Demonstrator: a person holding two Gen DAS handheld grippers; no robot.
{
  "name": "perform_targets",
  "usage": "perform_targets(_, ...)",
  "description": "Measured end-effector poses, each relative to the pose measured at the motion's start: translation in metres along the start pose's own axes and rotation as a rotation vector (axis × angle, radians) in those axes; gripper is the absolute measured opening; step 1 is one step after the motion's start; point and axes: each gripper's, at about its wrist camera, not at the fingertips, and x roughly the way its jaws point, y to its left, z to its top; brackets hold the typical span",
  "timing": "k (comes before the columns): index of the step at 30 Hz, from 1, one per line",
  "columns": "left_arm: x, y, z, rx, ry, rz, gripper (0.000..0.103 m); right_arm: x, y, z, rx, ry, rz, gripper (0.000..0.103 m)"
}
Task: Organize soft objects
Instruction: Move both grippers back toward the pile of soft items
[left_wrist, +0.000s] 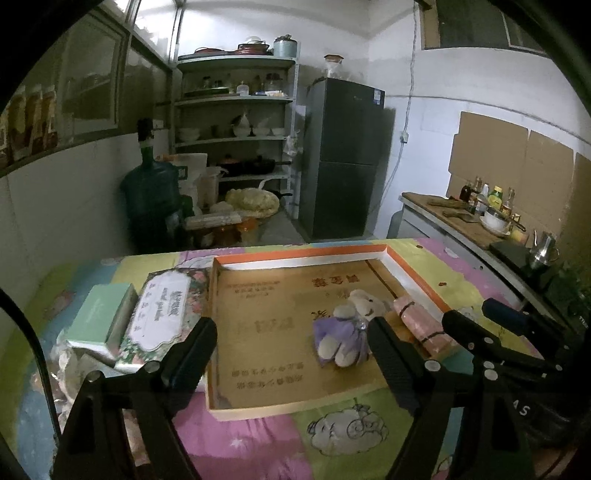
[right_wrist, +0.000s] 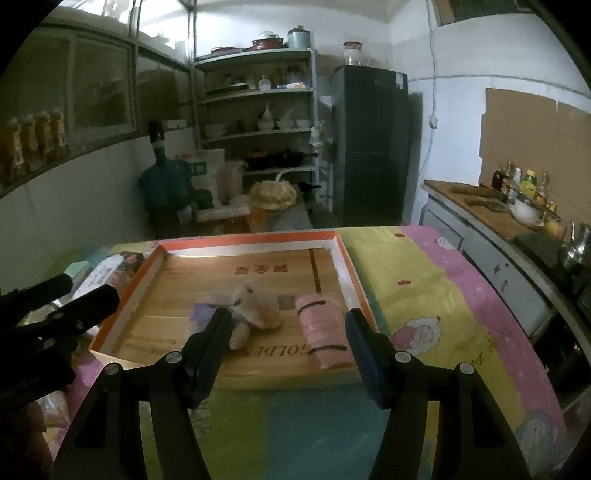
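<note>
Both soft things already lie in the shallow tray on the bench, which is covered with a patchwork cloth. Count: one plush bear in a purple dress, lying flat near the tray's middle; one pink rolled cloth bound with two dark bands, just beside the bear, close to the tray's right wall and front edge. One tray.

Left claw: jaws wide apart, nothing between them, nothing touched; it hangs above the tray's near edge. Right claw: jaws standing well apart, empty; the roll shows between the fingers but farther off and clear of both pads.

Judged step: placing looks done, both claws free of the items. No other soft thing is clearly visible. To the left of the tray: one pale green box and one flowered box, both rigid by the look. A crumpled pale mass at the far left is too blurred to name.

Next move, if any: check that left side for leftover soft items; otherwise straighten the roll square to the tray wall.
</note>
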Motion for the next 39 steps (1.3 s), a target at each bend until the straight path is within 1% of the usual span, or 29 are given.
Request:
perform_targets(4, -0.010, 0.008, -0.003, -0.013, -0.003, -0.006, 0.079, -0.011, 0.012, -0.002, 0.001, -0.012, 0.007, 0.065)
perform_targets(10, -0.030, 0.024, -0.006, -0.015, -0.036, 0.034, 0.079, -0.027, 0.032, -0.005, -0.010, -0.025, 0.016, 0.065)
perform_targets(20, -0.053, 0.060, -0.017, -0.039, -0.051, 0.075, 0.078, -0.044, 0.074, -0.010, -0.021, -0.045, 0.054, 0.066)
perform_targets(39, -0.075, 0.131, -0.028, -0.095, -0.066, 0.115, 0.078, -0.041, 0.153, -0.010, -0.082, -0.033, 0.114, 0.066)
